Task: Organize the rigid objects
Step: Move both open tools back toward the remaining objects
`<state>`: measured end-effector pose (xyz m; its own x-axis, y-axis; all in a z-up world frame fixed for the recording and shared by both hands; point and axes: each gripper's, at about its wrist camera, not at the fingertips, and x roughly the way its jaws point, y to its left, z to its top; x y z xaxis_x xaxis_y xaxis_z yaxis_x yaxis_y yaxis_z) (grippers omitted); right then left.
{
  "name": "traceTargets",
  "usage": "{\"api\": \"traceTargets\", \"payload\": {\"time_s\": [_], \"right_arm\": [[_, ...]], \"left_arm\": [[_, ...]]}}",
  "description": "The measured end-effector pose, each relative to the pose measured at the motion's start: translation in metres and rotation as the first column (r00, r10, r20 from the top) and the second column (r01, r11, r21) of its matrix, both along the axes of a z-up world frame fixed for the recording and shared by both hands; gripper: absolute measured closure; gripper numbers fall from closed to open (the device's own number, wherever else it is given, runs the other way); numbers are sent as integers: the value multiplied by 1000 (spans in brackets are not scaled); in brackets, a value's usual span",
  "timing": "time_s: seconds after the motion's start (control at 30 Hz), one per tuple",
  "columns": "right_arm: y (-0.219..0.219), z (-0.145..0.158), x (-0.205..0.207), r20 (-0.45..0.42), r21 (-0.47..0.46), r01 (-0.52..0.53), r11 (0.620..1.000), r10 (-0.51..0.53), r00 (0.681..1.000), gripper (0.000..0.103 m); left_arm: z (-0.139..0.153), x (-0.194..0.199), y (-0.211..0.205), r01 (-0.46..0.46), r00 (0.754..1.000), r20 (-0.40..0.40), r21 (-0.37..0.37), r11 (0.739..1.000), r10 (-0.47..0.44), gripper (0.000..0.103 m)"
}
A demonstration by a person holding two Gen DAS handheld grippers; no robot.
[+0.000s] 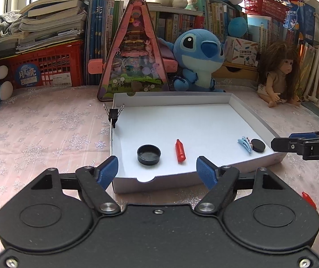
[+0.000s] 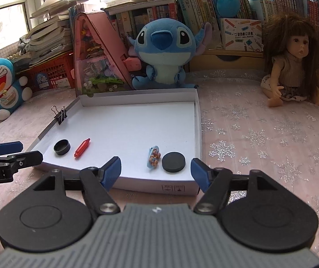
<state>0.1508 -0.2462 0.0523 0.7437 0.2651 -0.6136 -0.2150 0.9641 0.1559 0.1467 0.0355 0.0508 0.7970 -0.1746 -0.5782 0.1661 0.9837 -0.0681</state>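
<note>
- Left wrist view: the left gripper [image 1: 157,170] stands spread and empty at the white box lid's [image 1: 252,109] near rim.
- Inside lie a black cap [image 1: 149,154] and red crayon [image 1: 180,150] (both likely light, stiff, a bit slick); take the crayon across its middle.
- The right gripper [image 2: 156,170], also spread, faces the blue hair clip [image 2: 154,157] and black disc [image 2: 173,161].

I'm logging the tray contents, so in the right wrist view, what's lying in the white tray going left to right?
Binder clip on the left wall → black cap → red crayon-shaped piece → light blue hair clip → black disc.
</note>
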Motion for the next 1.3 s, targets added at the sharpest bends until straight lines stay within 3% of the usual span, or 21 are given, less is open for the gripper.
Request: {"api": "traceTargets", "payload": {"time_s": [0.4,0.63,1.13,1.3], "right_arm": [[8,-4,-63,114,-47,-85,995,90,989,17],[13,-12,-99,175,-121,-129,984,150,973,16],[6,-34,-136,121,-204,-343,917,371,921,14],[12,-42,-138,110,-251,-357,900,393,913,14]], "left_arm": [[-6,-58,6,13,1000,24,-13,1000,-13,25],[-20,-83,12,11,1000,6,-18,1000,-11,25],[-38,-121,28,14,1000,-22,25,1000,-13,24],[-42,-124,25,28,999,-25,42,999,-27,31]]}}
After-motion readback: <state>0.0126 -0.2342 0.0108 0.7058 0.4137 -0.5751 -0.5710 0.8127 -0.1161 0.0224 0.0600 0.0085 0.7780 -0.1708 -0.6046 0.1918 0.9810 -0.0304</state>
